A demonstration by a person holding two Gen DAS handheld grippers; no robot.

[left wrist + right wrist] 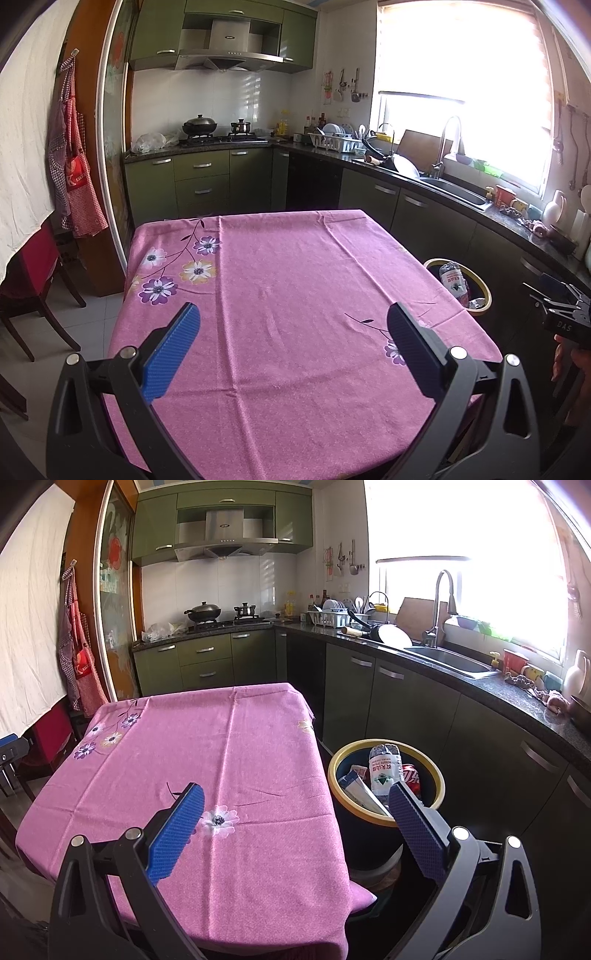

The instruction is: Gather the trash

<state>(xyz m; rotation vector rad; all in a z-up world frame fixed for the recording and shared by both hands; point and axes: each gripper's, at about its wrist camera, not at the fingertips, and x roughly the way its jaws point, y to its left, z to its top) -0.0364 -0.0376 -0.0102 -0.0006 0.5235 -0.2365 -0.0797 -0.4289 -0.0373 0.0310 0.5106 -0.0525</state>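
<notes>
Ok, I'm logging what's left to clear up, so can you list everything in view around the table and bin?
Table: one, pink floral cloth, centre, nothing on it.
Bin: one, dark with yellow rim, on the floor right of the table.
Plastic bottle: one, clear with white label, in the bin.
Can: one, red, in the bin beside the bottle.
Cartons or wrappers: at least two, pale, in the bin's left side.
Wok: one, black, on the stove.
Dish rack: one, white, on the counter.
Aprons: checked red, hanging left.
Left gripper: jaws open, empty.
Right gripper: jaws open, empty.
</notes>
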